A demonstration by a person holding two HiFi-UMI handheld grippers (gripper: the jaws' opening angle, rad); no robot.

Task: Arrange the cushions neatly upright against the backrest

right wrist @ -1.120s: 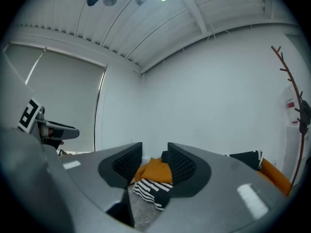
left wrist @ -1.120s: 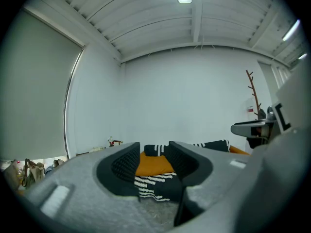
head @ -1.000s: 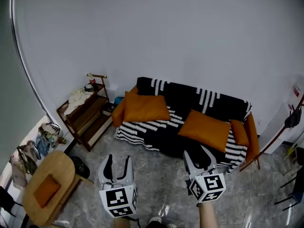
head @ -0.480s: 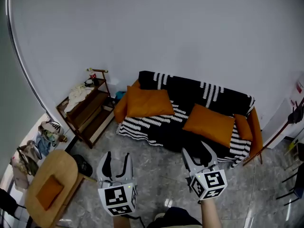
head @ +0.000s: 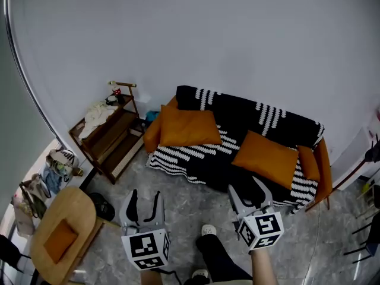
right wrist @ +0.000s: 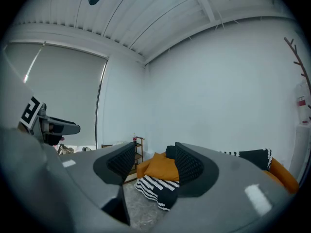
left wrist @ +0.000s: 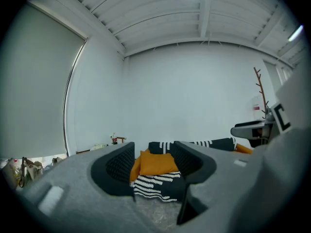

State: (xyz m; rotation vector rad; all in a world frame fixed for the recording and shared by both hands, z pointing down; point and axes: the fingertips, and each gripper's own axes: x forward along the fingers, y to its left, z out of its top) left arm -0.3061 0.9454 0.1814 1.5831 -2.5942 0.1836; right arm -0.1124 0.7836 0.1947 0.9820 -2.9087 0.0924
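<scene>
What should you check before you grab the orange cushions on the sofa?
1. Left hand-held gripper open, empty: ok.
2. Right hand-held gripper empty, jaws have just been opening: ok.
3. Left big cushion upright against backrest: not ok, lies flat.
4. Right big cushion upright: not ok, lies flat.
5. Grippers at the sofa: not ok, both over the floor, short of it.

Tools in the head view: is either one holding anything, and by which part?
Nothing is held. The left tool and right tool both stand open and empty, short of the sofa; the right's jaws have just been opening.
</scene>
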